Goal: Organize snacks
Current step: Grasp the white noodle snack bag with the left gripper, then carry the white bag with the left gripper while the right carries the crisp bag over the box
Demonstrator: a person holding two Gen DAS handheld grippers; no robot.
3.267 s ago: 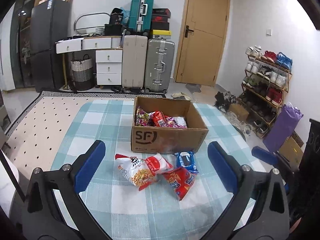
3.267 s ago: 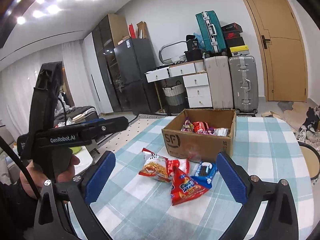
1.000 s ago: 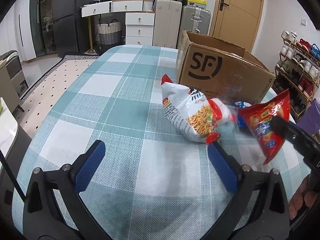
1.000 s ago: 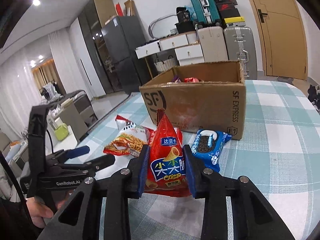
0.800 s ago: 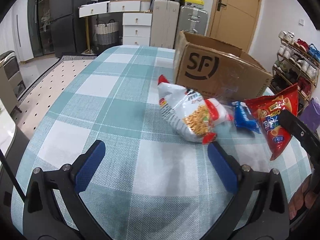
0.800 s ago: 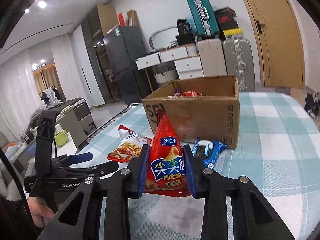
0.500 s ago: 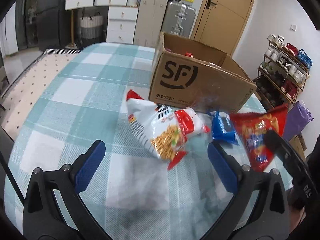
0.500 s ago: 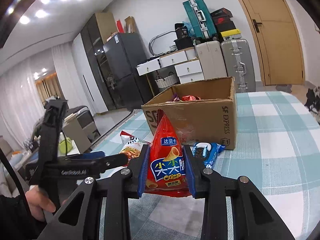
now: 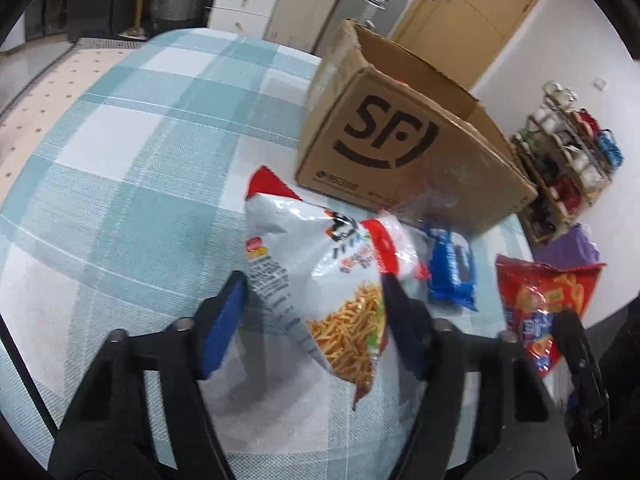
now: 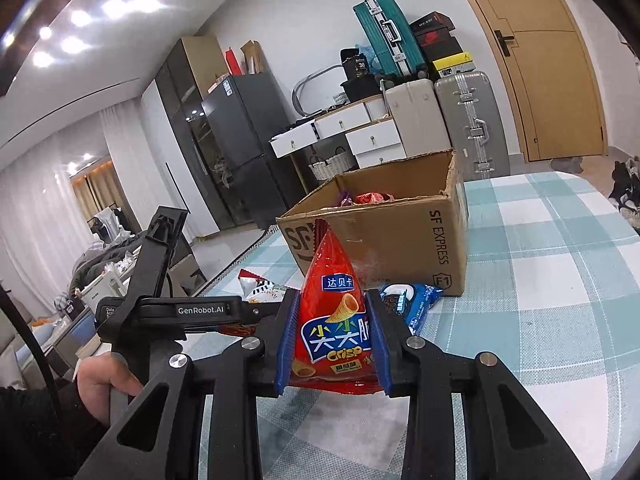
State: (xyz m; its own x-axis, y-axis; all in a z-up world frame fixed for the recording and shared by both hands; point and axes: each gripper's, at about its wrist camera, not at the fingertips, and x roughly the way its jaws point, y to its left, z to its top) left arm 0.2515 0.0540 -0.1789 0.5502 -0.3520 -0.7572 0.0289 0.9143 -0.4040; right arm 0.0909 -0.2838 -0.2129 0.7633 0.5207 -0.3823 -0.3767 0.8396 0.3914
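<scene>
A: Closing just now on the white noodle-snack bag (image 9: 320, 248) with the left gripper (image 9: 314, 284). Bag between the jaws, blue pads (image 9: 224, 320) against both flanks of its lower half. Clamped on it, by the look of it.

B: Lying where?

A: On the table (image 9: 120, 140), toward its right edge, just before the printed face of the cardboard box (image 9: 400, 140). Red top corner pointing at the box. Blue cookie pack (image 9: 452, 272) just beside it on the right, whether touching or not impossible to tell.

B: Handling how?

A: Probably light, puffed with air, slick on the outside, with brittle sticks inside. Soft, so yielding under the pads before gripping. Best taken across the belly with a modest squeeze, or by a crimped end seam. Likely to swing or slip if pinched at one corner only.

B: And the right side?

A: Right gripper (image 10: 332, 294) shut tight on the red crisp bag (image 10: 332, 264). Pads pressed on either side of its lower half, pointed top standing upright above the fingertips. Held over the near part of the table, short of the box, apparently clear of the cloth. Same sort of packet: light, crackly, easily crushed.
</scene>
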